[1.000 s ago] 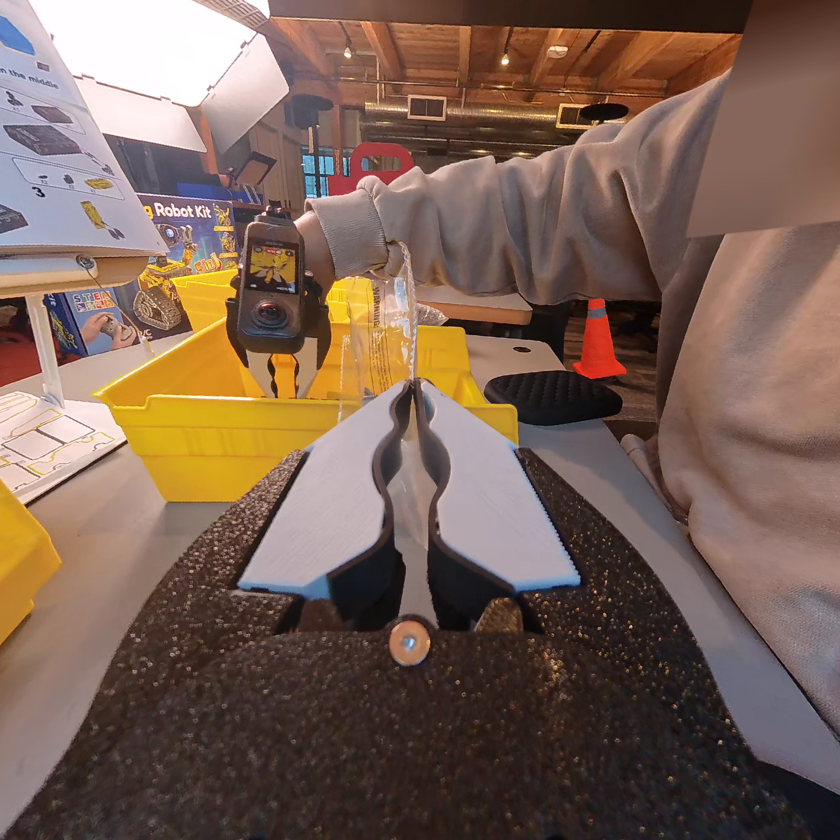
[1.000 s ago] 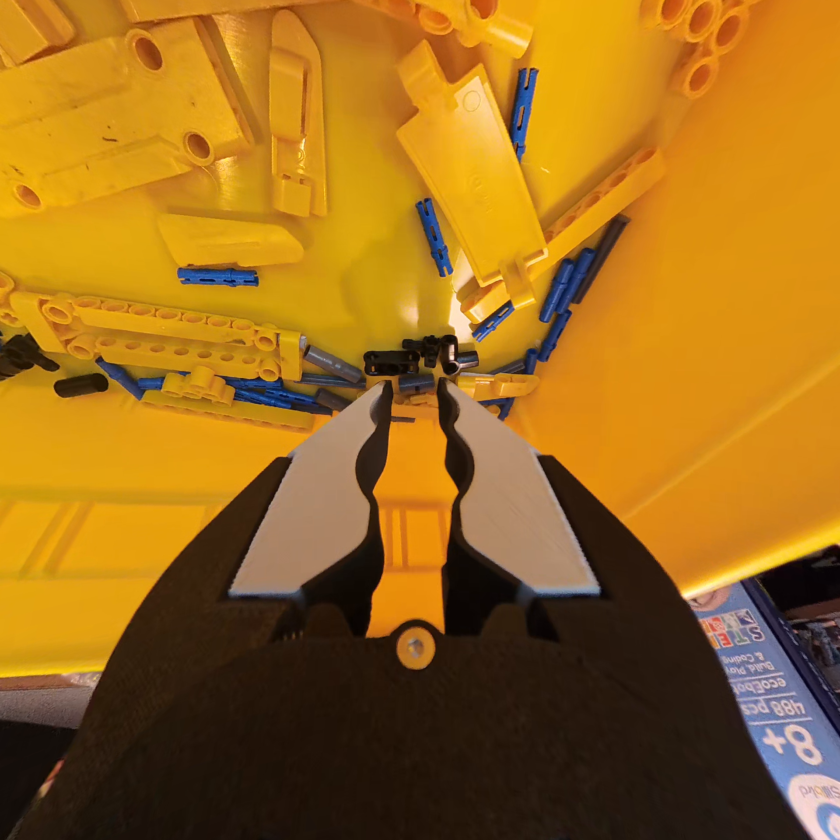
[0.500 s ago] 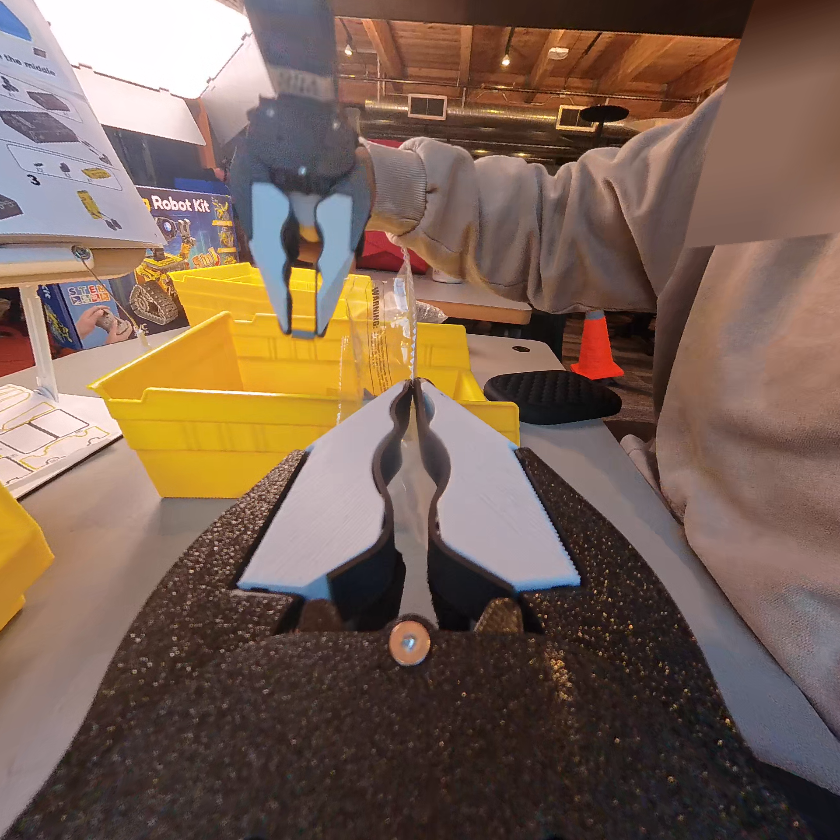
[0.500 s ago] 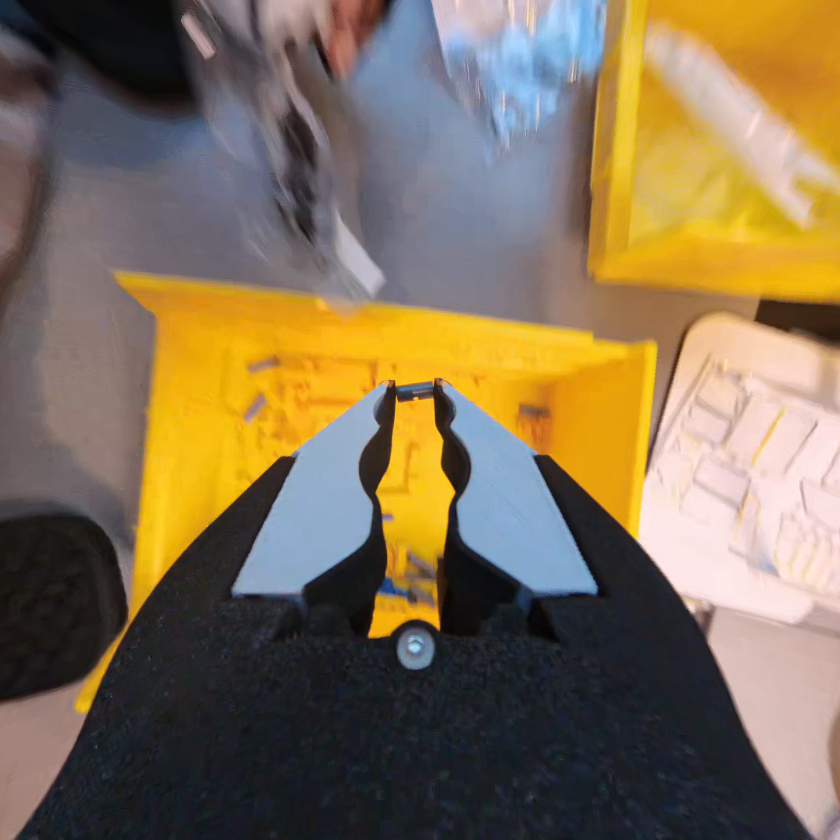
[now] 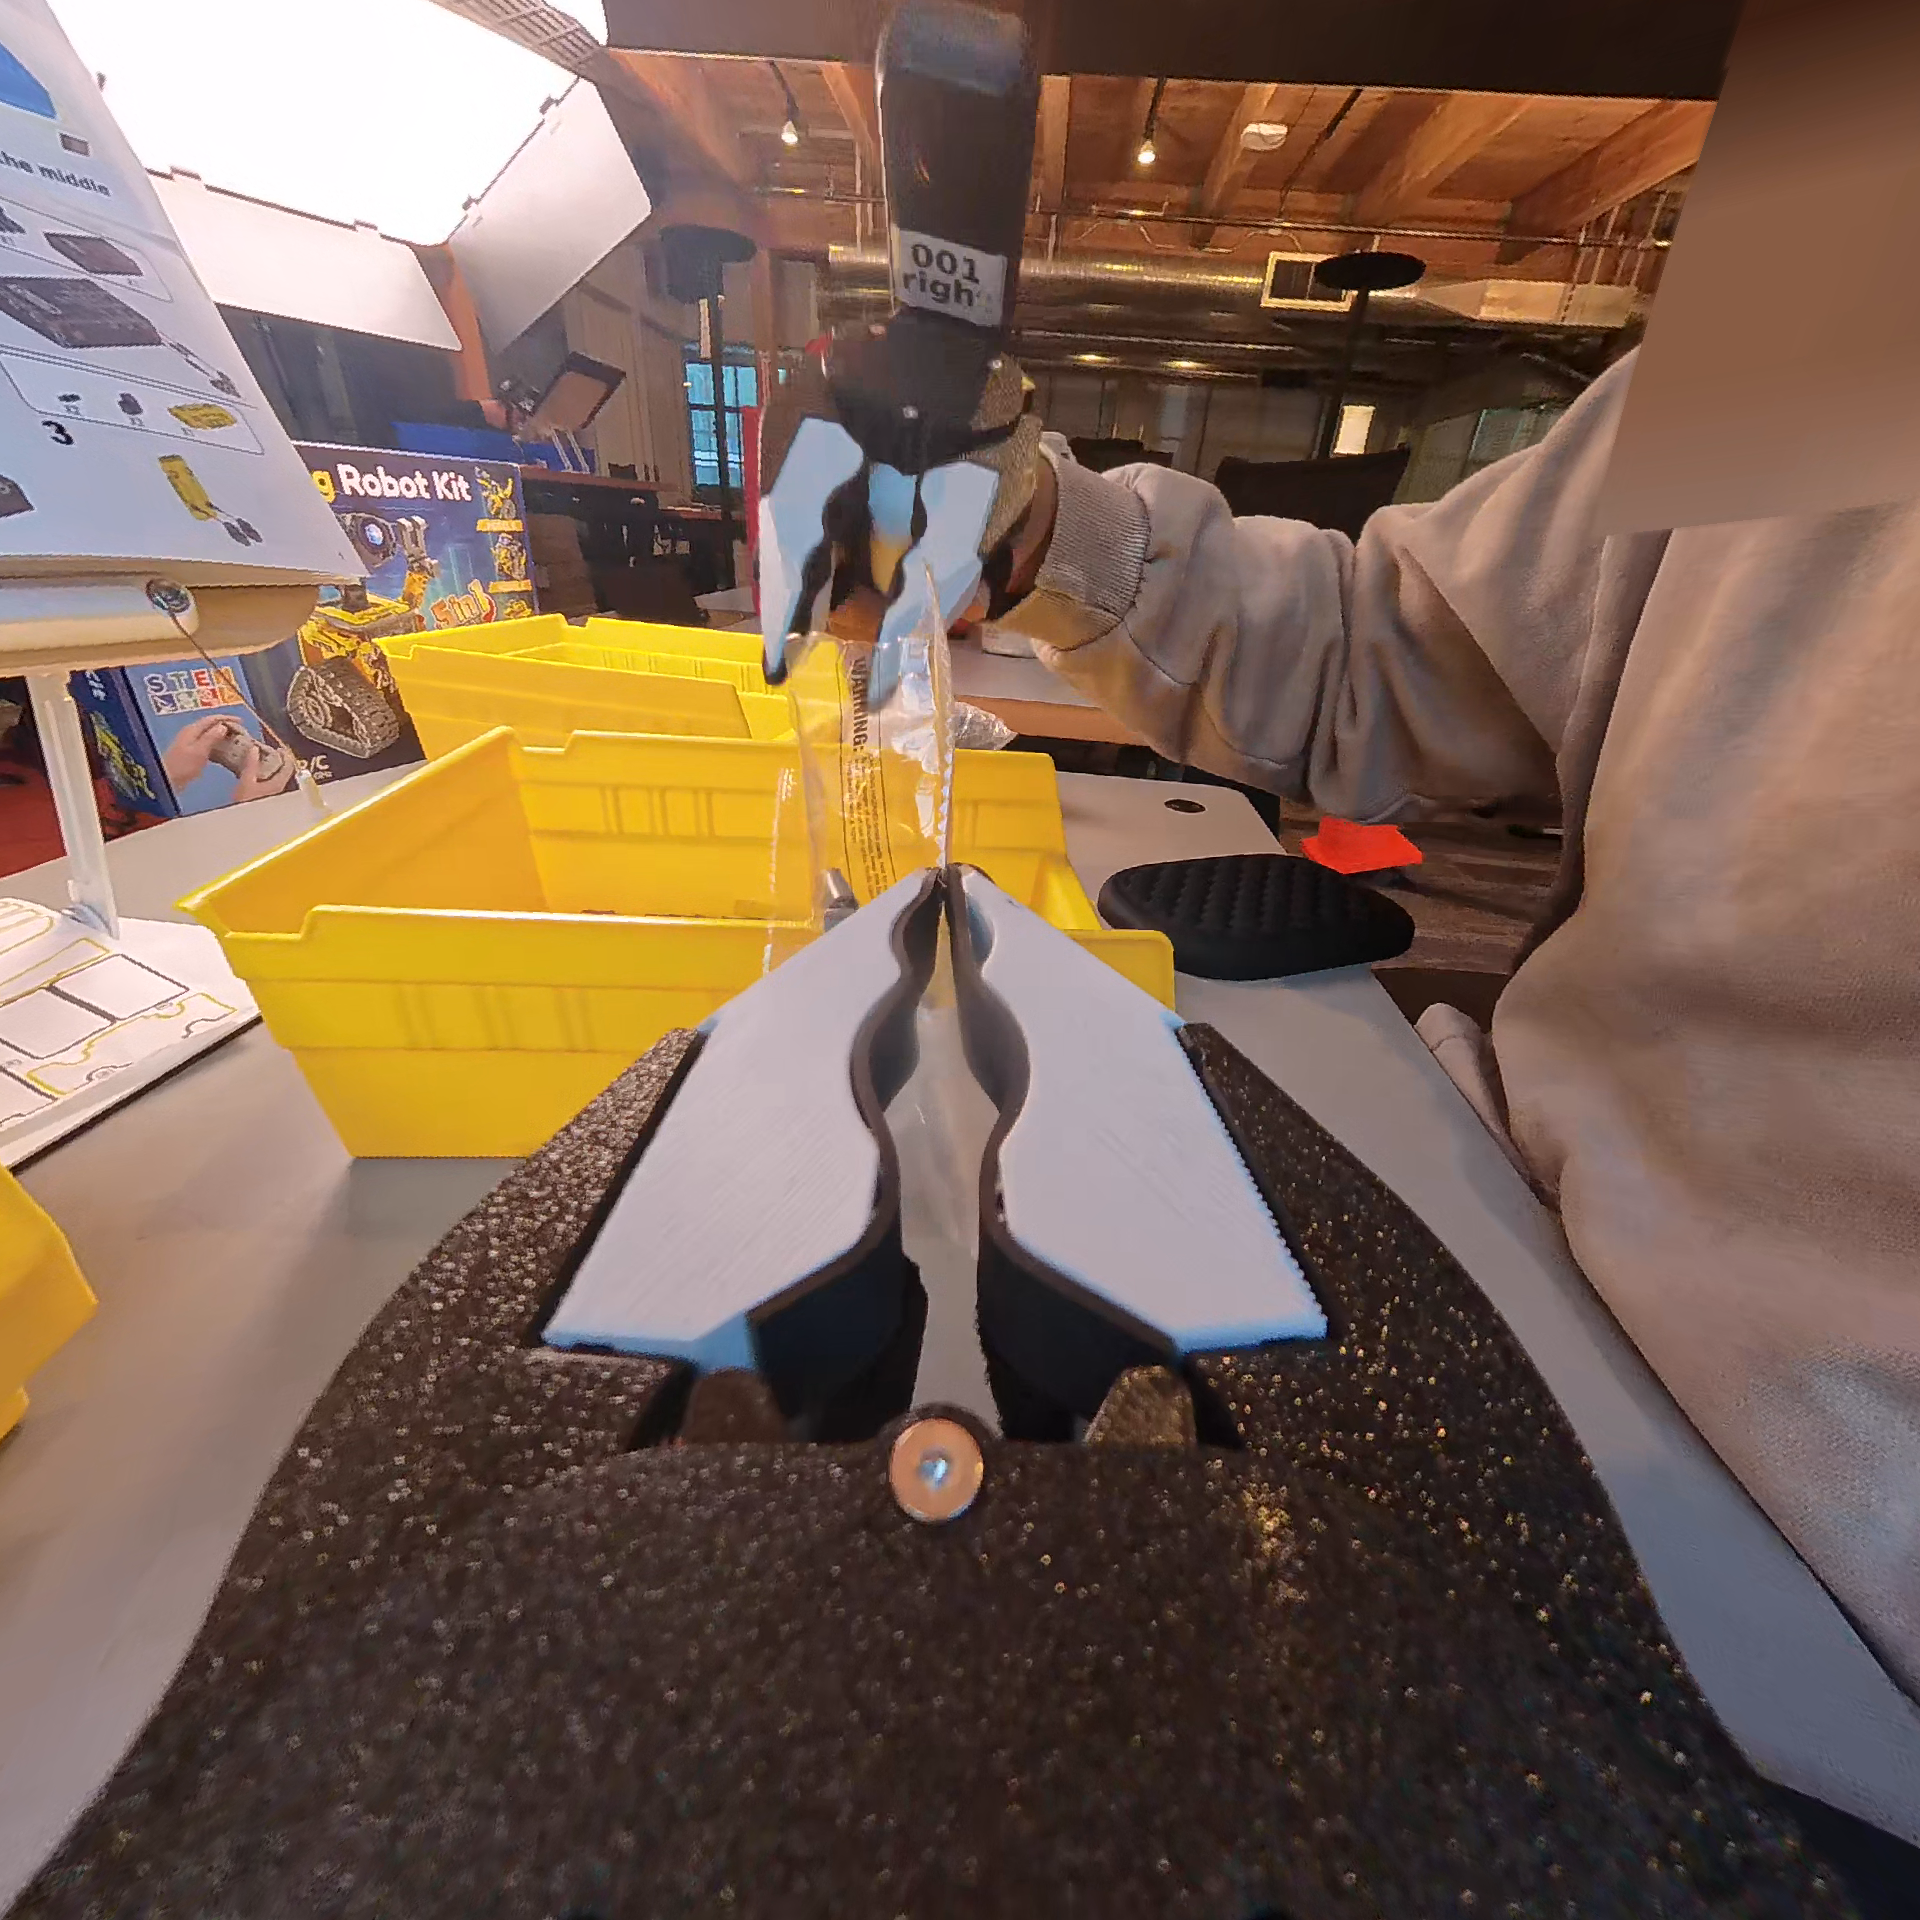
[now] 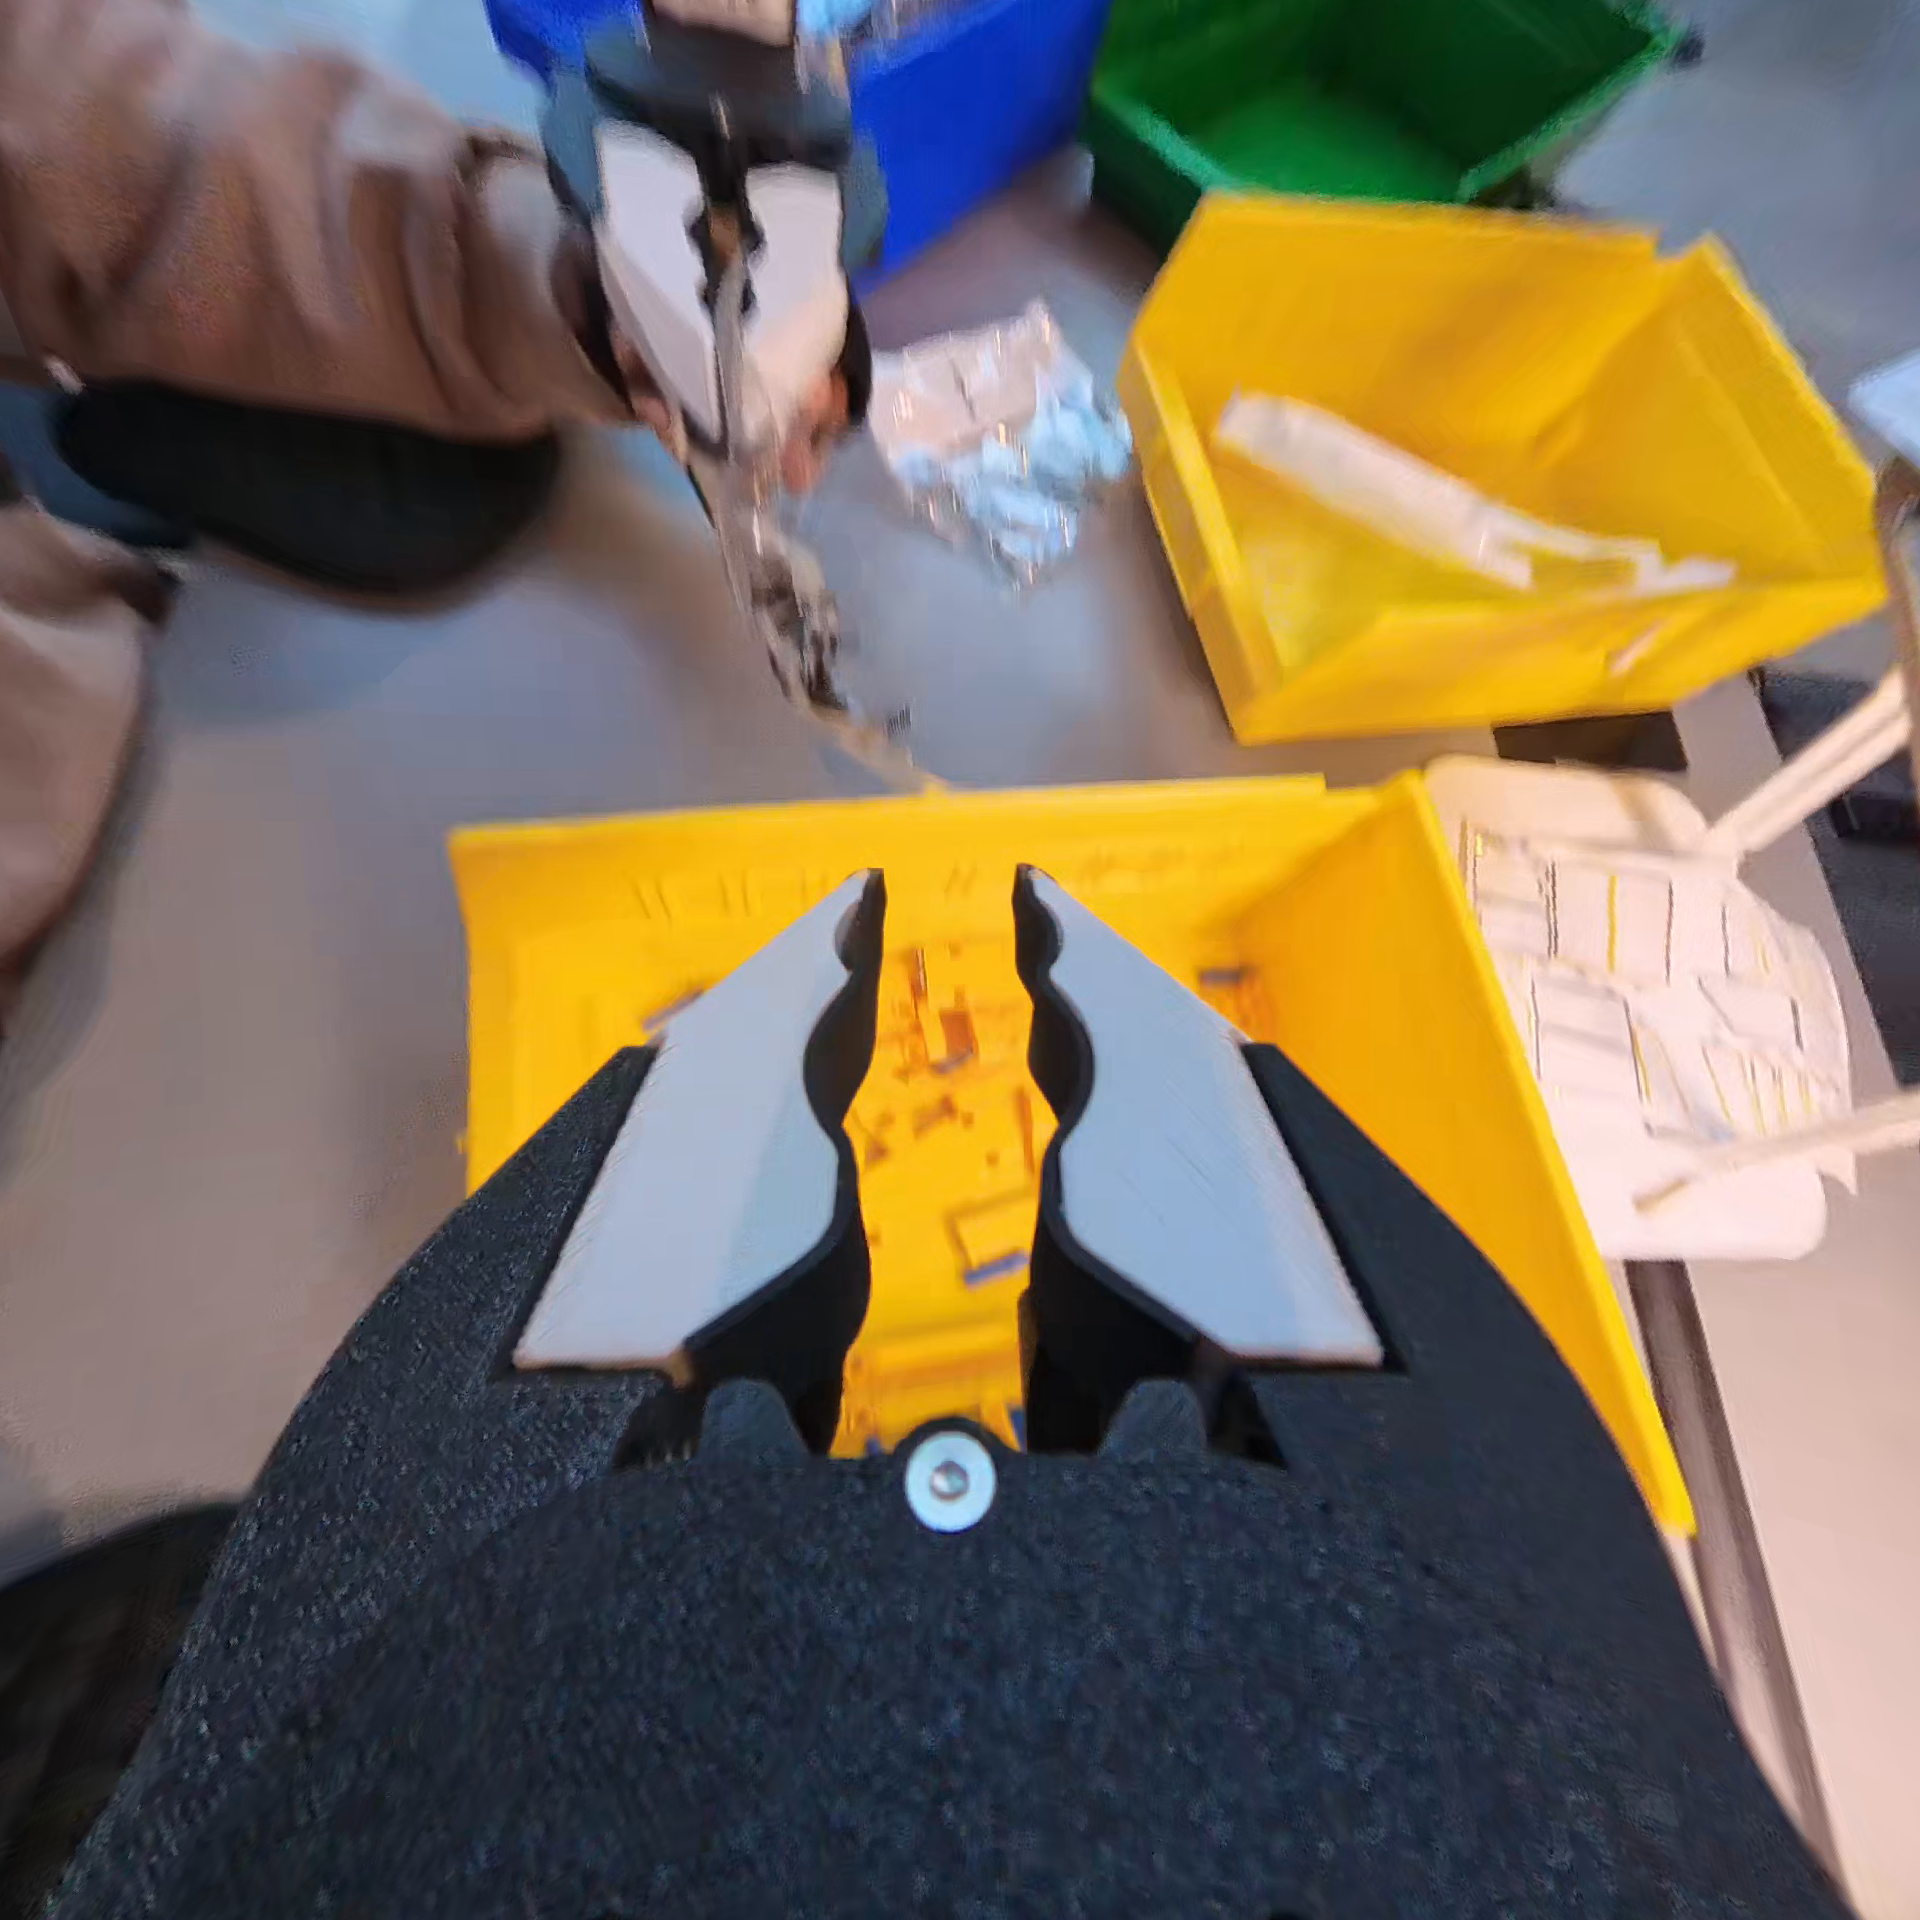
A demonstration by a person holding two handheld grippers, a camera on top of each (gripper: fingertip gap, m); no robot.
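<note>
My left gripper is shut on the edge of a clear plastic bag, which stands upright above its tips. A small grey piece shows low inside the bag. My right gripper is open and empty, pointing down over a yellow bin of small yellow and blue parts. In the left wrist view, the right gripper hangs just above the bag's top edge. In the blurred right wrist view, the left gripper and bag are beyond the bin's far wall.
The parts bin is in front of me. A second yellow bin holds white bags. Blue and green bins, crumpled bags, a black pad, an instruction booklet on a stand and the person's body surround it.
My right gripper rose out of the bin with a small grey pin, moved over the bag's top and opened; the pin is gone from its tips. My left gripper stayed shut on the bag.
</note>
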